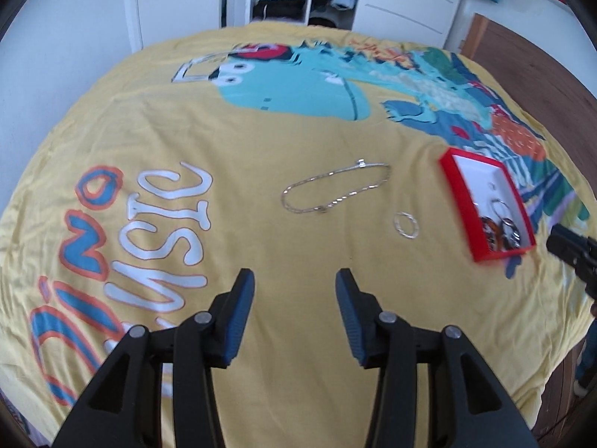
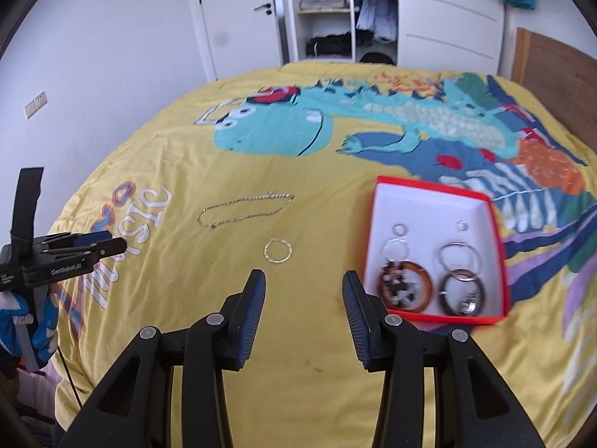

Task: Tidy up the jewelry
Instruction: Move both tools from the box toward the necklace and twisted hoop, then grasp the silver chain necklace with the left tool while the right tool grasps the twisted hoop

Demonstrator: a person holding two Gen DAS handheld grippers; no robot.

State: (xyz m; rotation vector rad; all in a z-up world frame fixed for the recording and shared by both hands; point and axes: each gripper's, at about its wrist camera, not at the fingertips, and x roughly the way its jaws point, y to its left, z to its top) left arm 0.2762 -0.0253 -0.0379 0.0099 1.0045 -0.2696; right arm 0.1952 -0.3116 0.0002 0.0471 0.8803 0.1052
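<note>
A chain necklace (image 1: 334,190) (image 2: 244,209) and a small hoop ring (image 1: 406,225) (image 2: 278,251) lie loose on the yellow dinosaur bedspread (image 1: 261,149). A red box with a white inside (image 1: 460,201) (image 2: 429,209) sits to their right and holds several hoop earrings and bangles (image 2: 433,272). My left gripper (image 1: 294,283) is open and empty, just short of the necklace. My right gripper (image 2: 304,287) is open and empty, between the ring and the box's near left corner. The left gripper also shows at the left edge of the right wrist view (image 2: 93,246).
The bedspread (image 2: 298,354) covers the whole bed. A wooden headboard (image 2: 552,71) stands at the right. An open wardrobe (image 2: 335,11) and a white door (image 2: 231,18) stand beyond the far edge of the bed.
</note>
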